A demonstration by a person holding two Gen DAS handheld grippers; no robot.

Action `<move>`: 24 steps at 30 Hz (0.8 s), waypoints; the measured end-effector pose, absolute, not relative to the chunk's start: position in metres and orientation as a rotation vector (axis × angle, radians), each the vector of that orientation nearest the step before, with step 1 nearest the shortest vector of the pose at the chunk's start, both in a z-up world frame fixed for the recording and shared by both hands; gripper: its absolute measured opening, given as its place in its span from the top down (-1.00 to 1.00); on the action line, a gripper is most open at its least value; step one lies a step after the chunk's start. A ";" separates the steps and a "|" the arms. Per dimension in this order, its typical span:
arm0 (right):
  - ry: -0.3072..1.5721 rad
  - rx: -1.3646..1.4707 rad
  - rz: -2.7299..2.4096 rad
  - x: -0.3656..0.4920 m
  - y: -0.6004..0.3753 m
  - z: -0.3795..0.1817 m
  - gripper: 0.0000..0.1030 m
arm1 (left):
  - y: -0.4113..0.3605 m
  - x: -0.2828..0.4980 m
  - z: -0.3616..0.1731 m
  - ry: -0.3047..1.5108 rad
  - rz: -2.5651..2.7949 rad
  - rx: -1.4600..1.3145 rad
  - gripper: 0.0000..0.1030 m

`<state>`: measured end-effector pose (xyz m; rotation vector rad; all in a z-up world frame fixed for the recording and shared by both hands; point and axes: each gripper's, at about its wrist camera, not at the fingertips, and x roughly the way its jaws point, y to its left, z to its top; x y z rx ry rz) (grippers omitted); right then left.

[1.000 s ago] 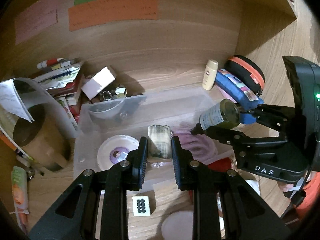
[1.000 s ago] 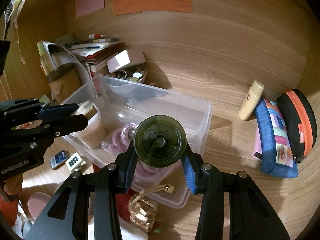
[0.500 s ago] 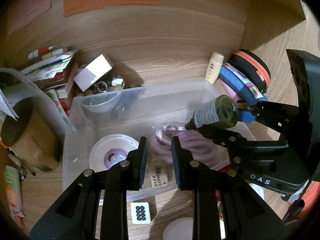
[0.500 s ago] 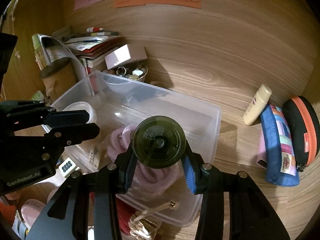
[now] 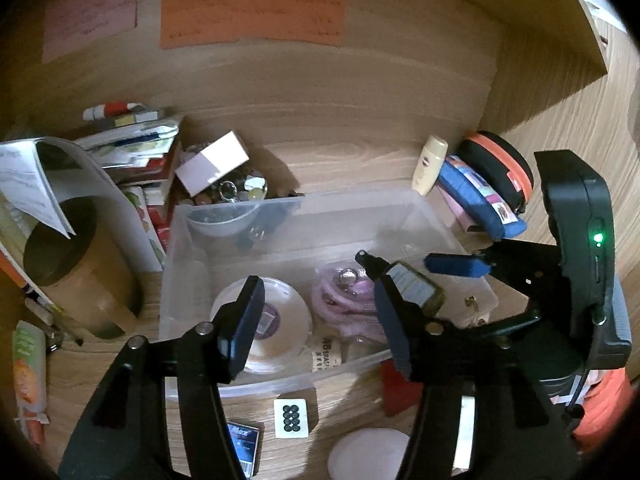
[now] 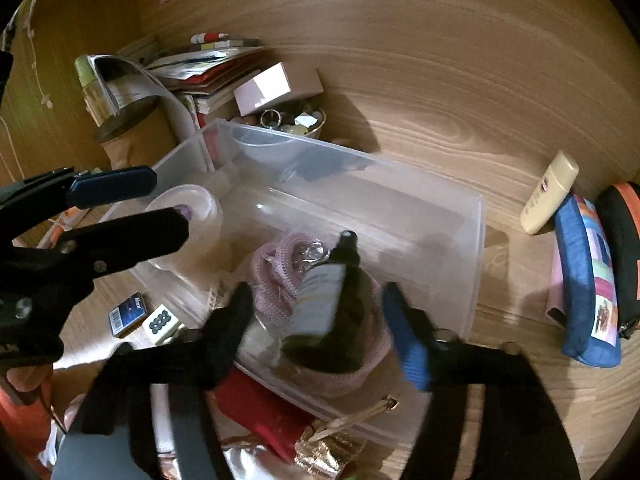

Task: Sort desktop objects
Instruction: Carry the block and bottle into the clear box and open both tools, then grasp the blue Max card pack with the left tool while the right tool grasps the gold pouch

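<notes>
A clear plastic bin [image 5: 360, 200] [image 6: 476, 240] sits on the wooden desk. Inside lie a white round container [image 5: 276, 320] [image 6: 184, 208] and a coiled pink cord [image 5: 344, 308] [image 6: 276, 280]. A dark green bottle [image 6: 340, 300] [image 5: 414, 286] with a white label lies tilted on the cord, nozzle pointing away. It is between the fingers of my right gripper [image 6: 316, 300], whose jaws are opening; its pads stand clear of the bottle. My left gripper [image 5: 316, 320] [image 6: 168, 204] hovers over the bin's left half, jaws opening, with nothing between them.
Left of the bin stand a brown paper tube [image 5: 76, 272], stacked books [image 5: 136, 148], a white box [image 5: 212, 162] and a bowl of trinkets [image 6: 292, 122]. To its right lie a cream tube [image 5: 430, 164], blue pouch [image 5: 480, 204] and black-orange case [image 6: 624, 232]. In front lies a domino-like tile [image 5: 291, 418].
Both grippers' jaws have spread apart. The dark bottle has left the right gripper's hold and tipped down onto the pink cord. What the left gripper held a second ago is gone from its jaws.
</notes>
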<state>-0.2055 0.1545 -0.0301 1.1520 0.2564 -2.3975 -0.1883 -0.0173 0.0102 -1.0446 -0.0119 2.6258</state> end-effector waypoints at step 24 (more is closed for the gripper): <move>0.297 1.073 -2.551 -0.131 0.202 -0.001 -0.63 | -0.062 -0.117 0.013 0.034 2.786 -1.131 -0.43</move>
